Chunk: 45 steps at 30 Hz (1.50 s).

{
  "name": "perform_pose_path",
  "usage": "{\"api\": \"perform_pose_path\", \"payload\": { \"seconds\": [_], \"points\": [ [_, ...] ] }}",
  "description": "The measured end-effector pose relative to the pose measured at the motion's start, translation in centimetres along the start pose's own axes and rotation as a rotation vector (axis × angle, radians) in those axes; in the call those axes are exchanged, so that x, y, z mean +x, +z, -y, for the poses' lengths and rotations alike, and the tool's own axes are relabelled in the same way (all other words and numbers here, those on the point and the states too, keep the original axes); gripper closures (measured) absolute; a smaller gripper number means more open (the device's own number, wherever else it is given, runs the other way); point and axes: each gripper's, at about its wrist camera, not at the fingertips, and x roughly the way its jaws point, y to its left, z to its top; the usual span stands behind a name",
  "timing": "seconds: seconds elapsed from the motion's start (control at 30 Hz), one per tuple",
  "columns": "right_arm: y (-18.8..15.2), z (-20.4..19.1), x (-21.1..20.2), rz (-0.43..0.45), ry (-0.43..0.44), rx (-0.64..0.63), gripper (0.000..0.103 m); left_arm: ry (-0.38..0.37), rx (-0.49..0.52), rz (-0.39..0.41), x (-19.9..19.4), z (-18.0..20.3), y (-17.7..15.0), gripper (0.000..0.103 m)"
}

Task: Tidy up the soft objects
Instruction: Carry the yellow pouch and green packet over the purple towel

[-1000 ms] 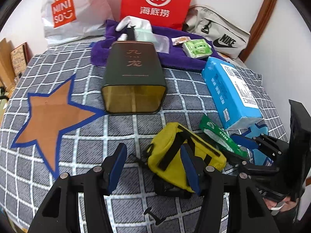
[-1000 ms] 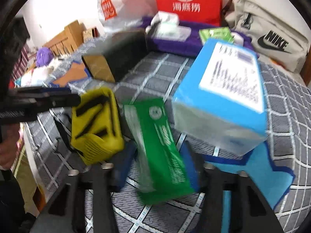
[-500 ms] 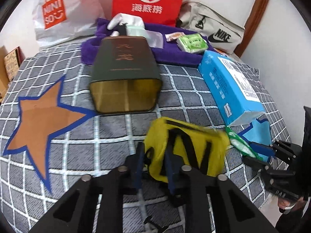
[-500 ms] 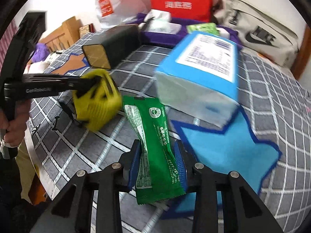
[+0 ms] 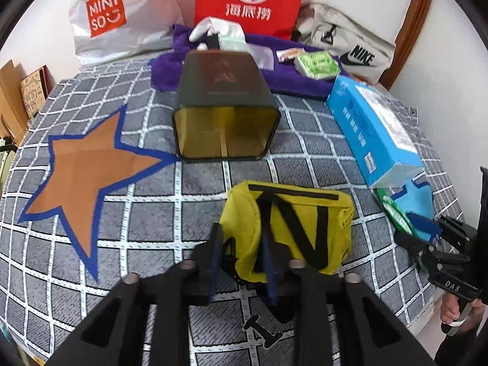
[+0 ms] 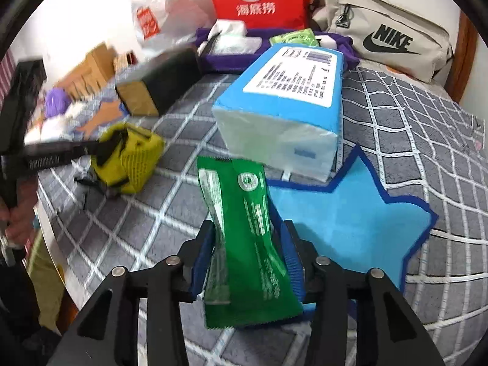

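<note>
Two grippers work at once on the checked blanket [image 5: 91, 259]. On the left, the left gripper [image 5: 241, 262] has a narrow gap and pinches a fold of the yellow pouch [image 5: 289, 222], which lies in front of the dark box [image 5: 225, 116]; its jaws are opening a little. On the right, the right gripper [image 6: 248, 259] holds the green packet [image 6: 244, 228] across its middle, jaws also opening, beside the blue tissue pack [image 6: 286, 91]. It is better to keep both grips gentle but firm, so the soft things do not slip.
</note>
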Motion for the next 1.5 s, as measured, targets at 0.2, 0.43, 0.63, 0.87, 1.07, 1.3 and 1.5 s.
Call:
{"api": "perform_pose_path", "payload": {
  "seconds": [0.2,0.43,0.63,0.87,1.07,1.3,1.5],
  "points": [
    [0.1,-0.5,-0.3,0.018,-0.022,-0.040,0.078,-0.010,-0.014,0.038,-0.4,-0.1,-0.3,0.082],
    [0.4,-0.9,-2.4,0.031,0.011,-0.050,0.082,-0.041,-0.016,0.092,-3.0,-0.2,0.2,0.085],
    [1.7,-1.6,-5.0,0.085,0.046,-0.066,0.082,-0.053,-0.017,0.157,-5.6,-0.1,1.0,0.085],
    [4.6,-1.4,-6.6,0.142,0.032,-0.060,0.082,-0.024,-0.040,0.185,-7.1,-0.3,3.1,0.085],
    [7.6,-0.7,-7.4,0.176,0.008,-0.056,0.082,-0.008,-0.058,0.203,-8.0,-0.4,5.1,0.085],
    [12.0,0.6,-7.2,0.211,-0.011,-0.029,0.082,0.009,-0.086,0.213,-7.8,-0.7,7.9,0.085],
    [14.8,1.4,-6.7,0.229,-0.010,-0.009,0.082,0.017,-0.095,0.221,-7.7,-0.7,10.2,0.085]
  ]
}}
